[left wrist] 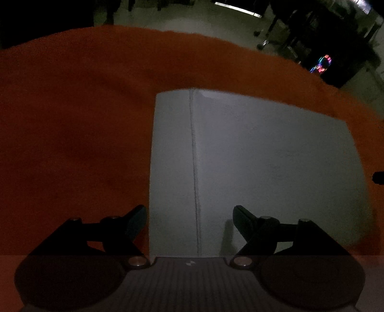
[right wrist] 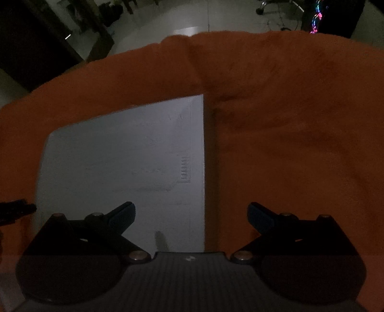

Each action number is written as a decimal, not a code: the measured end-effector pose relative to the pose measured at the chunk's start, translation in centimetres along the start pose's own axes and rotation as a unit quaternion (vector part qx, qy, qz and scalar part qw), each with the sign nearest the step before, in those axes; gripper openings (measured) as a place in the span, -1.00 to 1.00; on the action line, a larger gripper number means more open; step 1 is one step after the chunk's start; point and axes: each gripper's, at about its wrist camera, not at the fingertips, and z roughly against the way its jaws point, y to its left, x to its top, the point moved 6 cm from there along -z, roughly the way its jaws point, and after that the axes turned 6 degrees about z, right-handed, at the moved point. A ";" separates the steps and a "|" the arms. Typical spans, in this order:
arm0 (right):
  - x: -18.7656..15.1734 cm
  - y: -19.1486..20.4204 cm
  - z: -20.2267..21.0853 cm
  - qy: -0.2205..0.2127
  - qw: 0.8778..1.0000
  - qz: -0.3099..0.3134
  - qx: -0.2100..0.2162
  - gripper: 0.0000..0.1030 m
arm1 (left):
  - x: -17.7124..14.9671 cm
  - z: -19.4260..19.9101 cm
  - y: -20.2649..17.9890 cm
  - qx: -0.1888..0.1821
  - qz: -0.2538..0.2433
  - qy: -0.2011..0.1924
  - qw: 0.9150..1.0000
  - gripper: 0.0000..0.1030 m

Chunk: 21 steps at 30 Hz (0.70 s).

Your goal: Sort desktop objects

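Observation:
A flat white book-like object point(left wrist: 264, 168) with a crease near its left edge lies on an orange cloth point(left wrist: 72, 120). My left gripper point(left wrist: 189, 220) is open and empty above its near left edge. In the right wrist view the same white object point(right wrist: 124, 156) lies on the orange cloth point(right wrist: 288, 144), with a small printed mark near its right edge. My right gripper point(right wrist: 192, 216) is open and empty, straddling the object's right edge. The light is dim.
The cloth's far edge drops to a grey floor point(left wrist: 204, 19). A dark case with coloured lights point(left wrist: 322, 63) and chair legs point(left wrist: 264, 43) stand beyond. The other gripper's dark tip point(right wrist: 14, 210) shows at the left edge.

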 end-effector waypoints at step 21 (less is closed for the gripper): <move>0.5 0.5 -5.0 0.031 0.999 0.017 0.041 1.00 | 0.9 -2.3 -0.9 -0.064 0.044 0.037 0.996 0.97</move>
